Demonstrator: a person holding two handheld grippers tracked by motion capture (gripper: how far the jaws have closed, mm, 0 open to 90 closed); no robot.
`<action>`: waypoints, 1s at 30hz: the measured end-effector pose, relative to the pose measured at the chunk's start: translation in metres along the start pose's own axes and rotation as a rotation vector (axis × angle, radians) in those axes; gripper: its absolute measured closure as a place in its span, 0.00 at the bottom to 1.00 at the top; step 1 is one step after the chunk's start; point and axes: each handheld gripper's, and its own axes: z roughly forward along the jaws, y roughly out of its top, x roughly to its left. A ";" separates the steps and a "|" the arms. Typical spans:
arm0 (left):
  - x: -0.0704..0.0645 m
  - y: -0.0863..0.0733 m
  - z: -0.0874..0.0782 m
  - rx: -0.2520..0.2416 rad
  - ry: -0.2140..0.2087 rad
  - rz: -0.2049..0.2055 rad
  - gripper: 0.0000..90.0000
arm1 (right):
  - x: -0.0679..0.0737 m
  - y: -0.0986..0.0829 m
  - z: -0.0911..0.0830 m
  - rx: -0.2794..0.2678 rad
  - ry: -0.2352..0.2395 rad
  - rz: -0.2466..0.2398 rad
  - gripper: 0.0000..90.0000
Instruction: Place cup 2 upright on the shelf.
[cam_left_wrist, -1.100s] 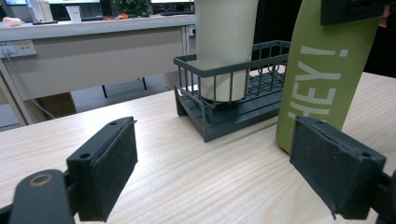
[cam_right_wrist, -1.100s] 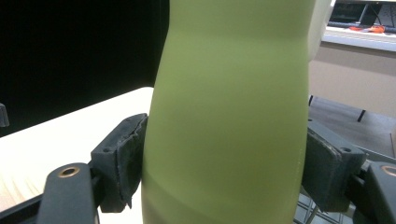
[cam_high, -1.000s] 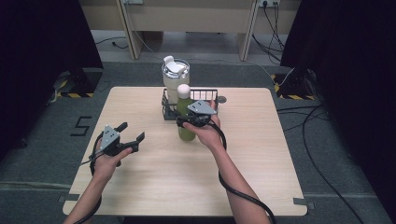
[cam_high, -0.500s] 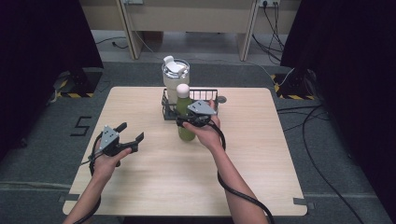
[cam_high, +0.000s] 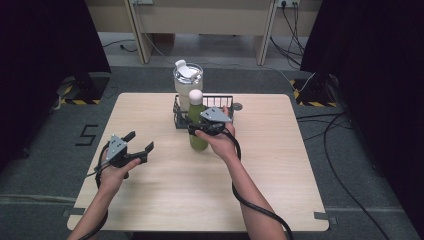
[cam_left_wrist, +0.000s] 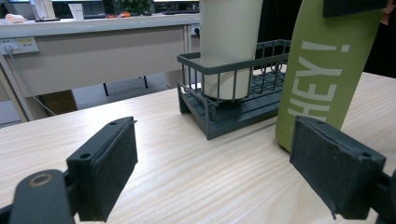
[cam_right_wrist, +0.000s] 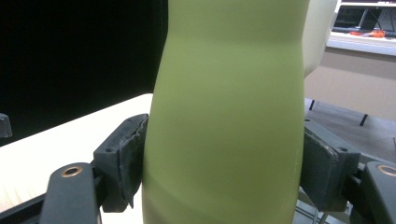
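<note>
A green bottle (cam_high: 197, 140) with a white cap stands on the table just in front of a dark wire basket (cam_high: 226, 101). My right gripper (cam_high: 199, 131) is shut on the bottle's middle, and both pads (cam_right_wrist: 122, 156) press its green wall (cam_right_wrist: 224, 107). The bottle (cam_left_wrist: 322, 70) reads "HEY!" and leans slightly; its base is hidden behind a jaw. A tall cream tumbler (cam_high: 187, 82) with a white lid stands in the basket's left end (cam_left_wrist: 219, 88). My left gripper (cam_high: 140, 140) hovers open at the table's left, empty (cam_left_wrist: 215, 172), pointing toward the basket.
The wooden table (cam_high: 280, 165) has bare room at the front and right. A small round disc (cam_high: 237, 106) lies beside the basket's right end. A desk with sockets (cam_left_wrist: 93, 37) stands beyond the far edge. Cables lie on the floor at the right.
</note>
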 end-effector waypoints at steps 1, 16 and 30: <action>0.000 0.000 0.000 0.001 0.000 0.000 0.16 | 0.000 0.001 0.000 -0.001 0.000 0.002 0.29; 0.001 0.000 -0.001 0.001 0.004 -0.002 0.16 | -0.006 0.011 -0.010 -0.024 -0.021 0.005 0.29; 0.003 0.001 -0.003 -0.007 0.017 -0.010 0.16 | -0.017 0.019 -0.023 -0.040 -0.056 -0.006 0.29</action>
